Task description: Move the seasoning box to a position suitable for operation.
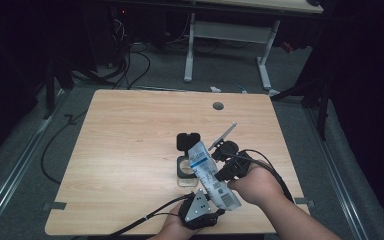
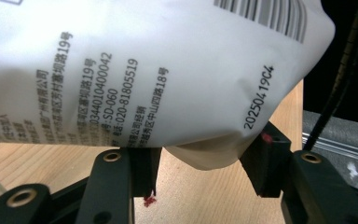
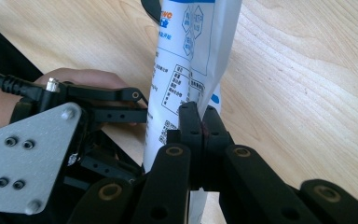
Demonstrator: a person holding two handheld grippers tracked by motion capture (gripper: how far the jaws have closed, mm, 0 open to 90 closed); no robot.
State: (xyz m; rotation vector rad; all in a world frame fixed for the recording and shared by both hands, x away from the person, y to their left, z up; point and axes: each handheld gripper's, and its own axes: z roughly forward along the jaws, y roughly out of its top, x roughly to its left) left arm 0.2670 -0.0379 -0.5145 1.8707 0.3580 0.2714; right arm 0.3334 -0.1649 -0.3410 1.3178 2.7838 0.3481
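We hold a white printed pouch (image 1: 211, 175) tilted above the near right part of the tabletop (image 1: 130, 150). Our right gripper (image 3: 200, 122) has its fingers pressed together on the pouch's flat edge. Our left gripper (image 2: 200, 163) sits under the pouch's barcoded lower end, its fingers (image 2: 144, 168) apart on either side of the bulging corner; whether the pads press on it we cannot tell. Directly beneath the pouch's upper end stands a clear container (image 1: 185, 169) with its black lid (image 1: 188, 140) swung back. A round grey grommet (image 1: 218, 106) lies farther back. Beyond the tabletop: a white desk frame (image 1: 227, 35) and cables (image 1: 130, 65) on the floor.
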